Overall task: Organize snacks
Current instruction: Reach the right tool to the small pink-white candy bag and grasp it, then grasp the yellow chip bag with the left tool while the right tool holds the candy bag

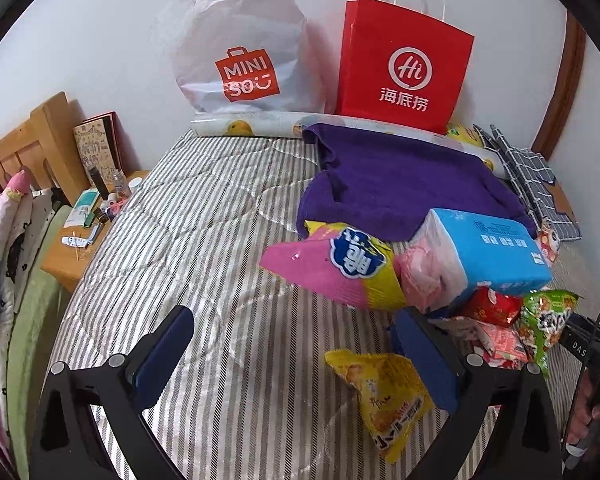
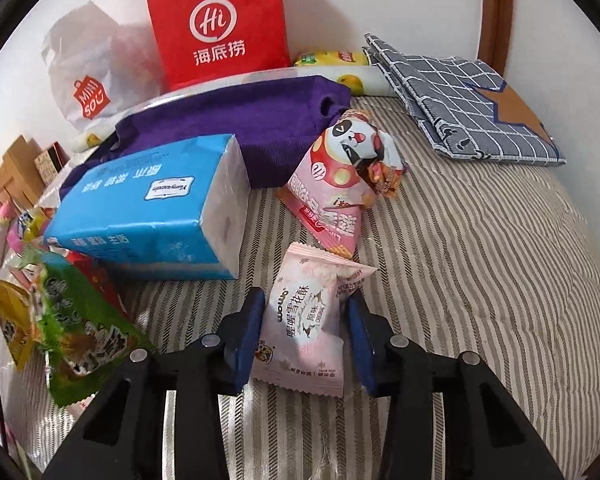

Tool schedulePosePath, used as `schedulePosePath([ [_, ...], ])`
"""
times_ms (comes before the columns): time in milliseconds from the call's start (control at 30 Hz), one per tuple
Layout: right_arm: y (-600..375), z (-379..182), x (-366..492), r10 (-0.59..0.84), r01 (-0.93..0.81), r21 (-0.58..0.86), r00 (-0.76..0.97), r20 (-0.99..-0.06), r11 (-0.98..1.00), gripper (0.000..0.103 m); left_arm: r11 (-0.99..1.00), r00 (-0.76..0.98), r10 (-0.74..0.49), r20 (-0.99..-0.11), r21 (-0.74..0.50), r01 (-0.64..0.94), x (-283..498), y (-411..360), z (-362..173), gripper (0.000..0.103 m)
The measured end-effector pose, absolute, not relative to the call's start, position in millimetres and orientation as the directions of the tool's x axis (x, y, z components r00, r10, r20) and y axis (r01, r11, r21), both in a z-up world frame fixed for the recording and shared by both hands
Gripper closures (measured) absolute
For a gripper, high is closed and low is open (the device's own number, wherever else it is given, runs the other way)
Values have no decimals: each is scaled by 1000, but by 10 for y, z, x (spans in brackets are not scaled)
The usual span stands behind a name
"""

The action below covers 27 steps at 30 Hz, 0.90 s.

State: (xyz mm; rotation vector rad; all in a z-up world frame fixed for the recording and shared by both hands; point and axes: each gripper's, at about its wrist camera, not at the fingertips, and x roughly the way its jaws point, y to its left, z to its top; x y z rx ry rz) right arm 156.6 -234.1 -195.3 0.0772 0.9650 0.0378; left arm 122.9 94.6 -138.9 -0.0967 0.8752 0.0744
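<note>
Snacks lie on a striped bedspread (image 1: 204,208). My left gripper (image 1: 296,344) is open and empty, low over the bed, with a yellow snack bag (image 1: 388,396) by its right finger. A pink and yellow bag (image 1: 336,268), a blue tissue pack (image 1: 488,252), a red packet (image 1: 492,306) and a green bag (image 1: 548,320) lie beyond. My right gripper (image 2: 306,320) has its jaws partly open around a pale pink snack packet (image 2: 304,328); whether they grip it is unclear. A pink panda bag (image 2: 340,176) lies ahead, the tissue pack (image 2: 156,208) and green bag (image 2: 76,332) to the left.
A red paper bag (image 1: 404,64) and a white Miniso bag (image 1: 240,48) stand against the far wall. A purple towel (image 1: 400,184) and a grey checked cloth (image 2: 460,100) lie on the bed. A wooden bedside stand (image 1: 80,236) with small items is at left.
</note>
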Motion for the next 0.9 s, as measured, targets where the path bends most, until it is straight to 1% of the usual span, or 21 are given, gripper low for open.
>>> schedulePosePath([
  [33,-2340,-1937,1547,62,4,78,574,-816,997,62,993,638,18,-770,-58,-98,1216,934,-1390,1],
  [67,-2337,-1916,1526,57,5,74,579,-813,997,68,994,638,11,-770,-61,-90,1202,917,-1391,1],
  [167,-2356,-1861,1473,71,10,95,594,-802,995,72,996,633,-14,-774,-70,-64,1162,836,-1419,1],
  [267,-2360,-1833,1444,70,7,92,597,-799,996,74,996,622,-39,-782,-82,-40,1150,754,-1477,1],
  [400,-2385,-1828,1389,77,1,96,593,-802,995,74,995,601,-61,-797,-96,-27,1138,674,-1569,1],
  [500,-2404,-1849,1383,81,-3,97,579,-811,995,69,995,588,-70,-806,-96,-14,1132,628,-1629,1],
  [567,-2397,-1885,1391,81,-10,92,564,-822,996,61,996,580,-65,-812,-89,-13,1133,601,-1658,4],
  [600,-2394,-1903,1392,81,-12,89,559,-825,996,60,996,573,-68,-817,-90,-10,1135,587,-1678,5],
  [633,-2386,-1925,1395,82,-15,89,551,-830,996,55,996,569,-71,-819,-92,-8,1139,585,-1683,6],
  [667,-2375,-1942,1399,85,-19,88,546,-833,996,52,995,565,-78,-821,-97,-3,1138,580,-1695,9],
  [733,-2362,-1958,1395,79,-21,80,553,-829,997,52,995,561,-82,-823,-97,3,1139,571,-1707,14],
  [800,-2347,-1961,1399,66,-19,67,556,-829,998,53,995,555,-91,-827,-101,13,1139,565,-1716,28],
  [833,-2342,-1957,1395,61,-20,61,559,-827,998,58,995,551,-94,-829,-102,15,1139,566,-1720,33],
  [867,-2339,-1950,1387,63,-24,60,561,-825,998,67,994,547,-98,-831,-105,20,1136,565,-1723,45],
  [900,-2340,-1933,1373,64,-26,60,567,-821,998,68,994,544,-107,-832,-110,26,1129,562,-1722,47],
])
